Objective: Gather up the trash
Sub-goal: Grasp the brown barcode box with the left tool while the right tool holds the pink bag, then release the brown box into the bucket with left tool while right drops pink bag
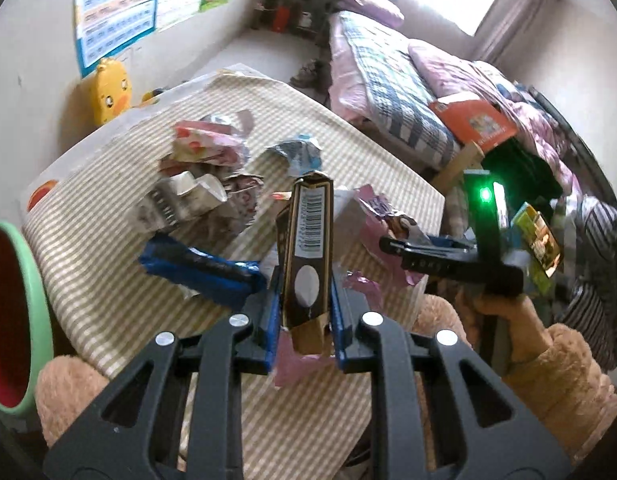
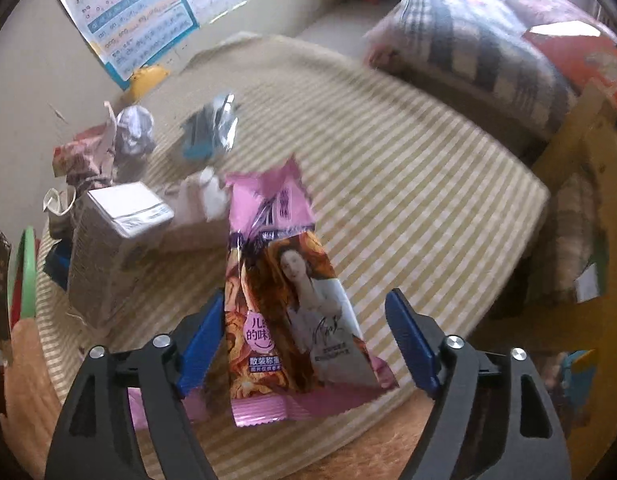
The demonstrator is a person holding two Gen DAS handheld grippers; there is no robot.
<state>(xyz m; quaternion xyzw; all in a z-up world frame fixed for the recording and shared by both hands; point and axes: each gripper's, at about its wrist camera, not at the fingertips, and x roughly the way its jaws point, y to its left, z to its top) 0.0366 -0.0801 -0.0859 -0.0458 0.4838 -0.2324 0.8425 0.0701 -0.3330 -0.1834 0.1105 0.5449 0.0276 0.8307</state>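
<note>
Wrappers (image 1: 206, 184) crowd the striped tablecloth (image 2: 408, 200) ahead. My left gripper (image 1: 304, 308) is clenched on a dark barcoded packet (image 1: 308, 248); my right gripper (image 2: 304, 340) gapes around a pink snack bag (image 2: 292, 304), beside a white carton (image 2: 116, 232).

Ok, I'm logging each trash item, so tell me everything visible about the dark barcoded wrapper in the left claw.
The dark wrapper is a long, glossy brown-black packet with gold edges, a white barcode strip and a white oval patch. It stands roughly upright, pinched between the left claw's blue pads, its lower end torn open, held above the striped cloth.
</note>
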